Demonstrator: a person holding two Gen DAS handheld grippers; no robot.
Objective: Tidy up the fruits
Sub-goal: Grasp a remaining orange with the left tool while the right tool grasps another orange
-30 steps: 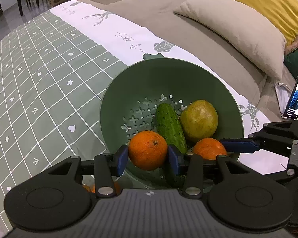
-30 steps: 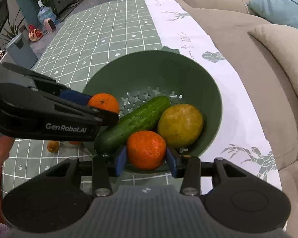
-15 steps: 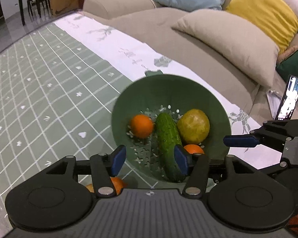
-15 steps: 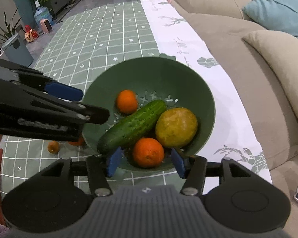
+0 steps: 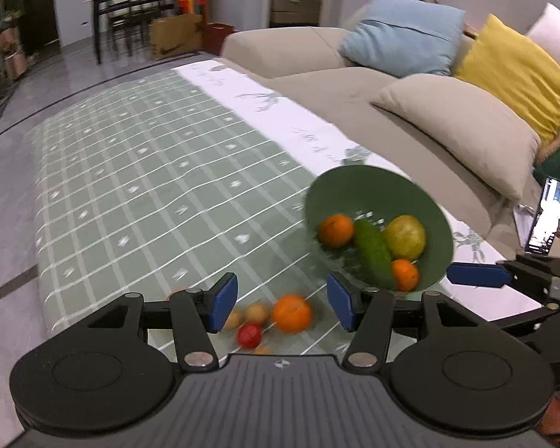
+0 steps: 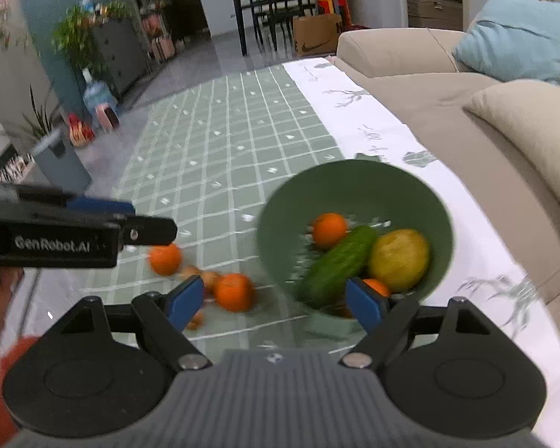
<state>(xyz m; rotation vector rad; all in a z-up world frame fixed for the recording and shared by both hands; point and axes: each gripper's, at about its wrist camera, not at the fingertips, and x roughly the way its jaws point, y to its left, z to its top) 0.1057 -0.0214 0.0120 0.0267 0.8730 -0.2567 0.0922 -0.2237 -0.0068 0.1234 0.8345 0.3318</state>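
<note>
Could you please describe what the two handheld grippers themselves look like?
Both are matte black plastic with ribbed grey bodies, round side discs, silver pivot screws and blue finger pads. The left gripper shows white "GenRobot.AI" lettering on its side in the right wrist view. The right gripper looks identical.

- Beige sofa (image 5: 317, 59) with blue cushion (image 5: 403, 33), upper right.
- Dark dining table (image 6: 276, 3), top centre.
- Grey floor (image 6: 190, 63); potted plant (image 6: 78, 33), upper left.
</note>
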